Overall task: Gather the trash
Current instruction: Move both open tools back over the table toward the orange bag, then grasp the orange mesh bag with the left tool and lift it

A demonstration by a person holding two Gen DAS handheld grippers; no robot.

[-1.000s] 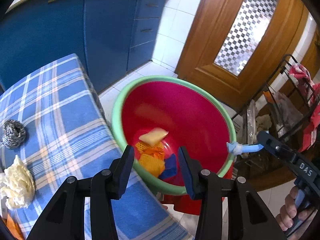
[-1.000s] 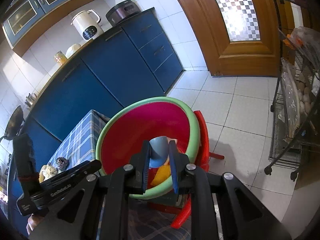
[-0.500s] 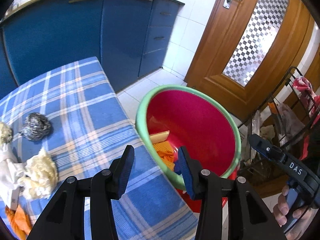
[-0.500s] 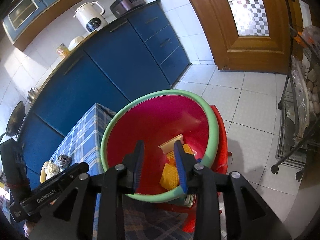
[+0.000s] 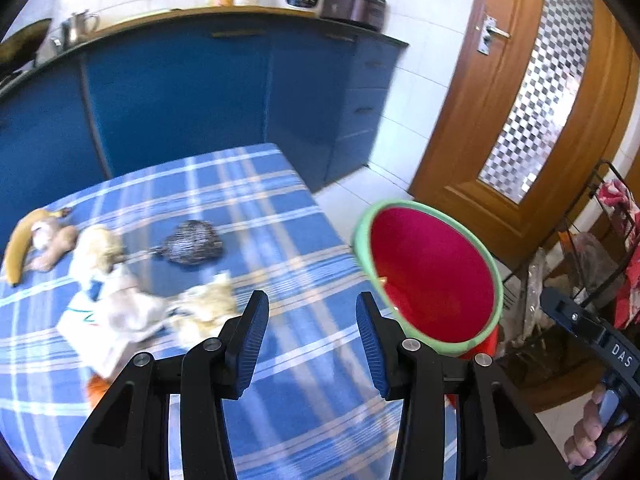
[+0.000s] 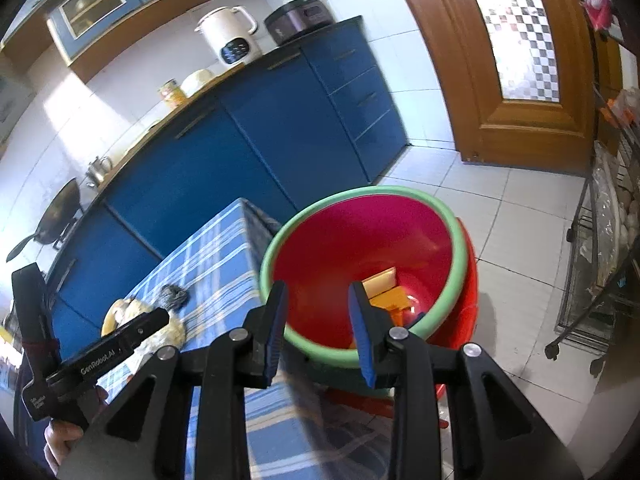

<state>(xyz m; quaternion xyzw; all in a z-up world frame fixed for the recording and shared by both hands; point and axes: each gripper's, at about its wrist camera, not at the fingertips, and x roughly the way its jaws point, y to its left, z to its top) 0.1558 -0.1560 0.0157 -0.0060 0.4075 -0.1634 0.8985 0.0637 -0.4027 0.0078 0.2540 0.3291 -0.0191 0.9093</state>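
A red basin with a green rim (image 5: 432, 276) (image 6: 360, 248) stands beside the table's right end and holds yellow and orange scraps (image 6: 390, 292). On the blue plaid tablecloth (image 5: 248, 208) lie a steel scourer (image 5: 192, 242), crumpled yellowish paper (image 5: 208, 306), a white wrapper (image 5: 108, 316), a banana peel (image 5: 18, 240) and an orange scrap (image 5: 96, 386). My left gripper (image 5: 311, 340) is open and empty above the cloth, near the crumpled paper. My right gripper (image 6: 318, 332) is open and empty over the basin's near rim.
Blue cabinets (image 5: 180, 96) with a kettle (image 6: 230, 38) and cooker (image 6: 300, 18) on the counter stand behind the table. A wooden door (image 5: 532, 92) is at the right. A wire rack (image 6: 608, 240) stands on the tiled floor to the right of the basin.
My right gripper opened and let the blue piece fall into the basin. My left gripper swung left from the basin to over the table, bringing the trash there into view.
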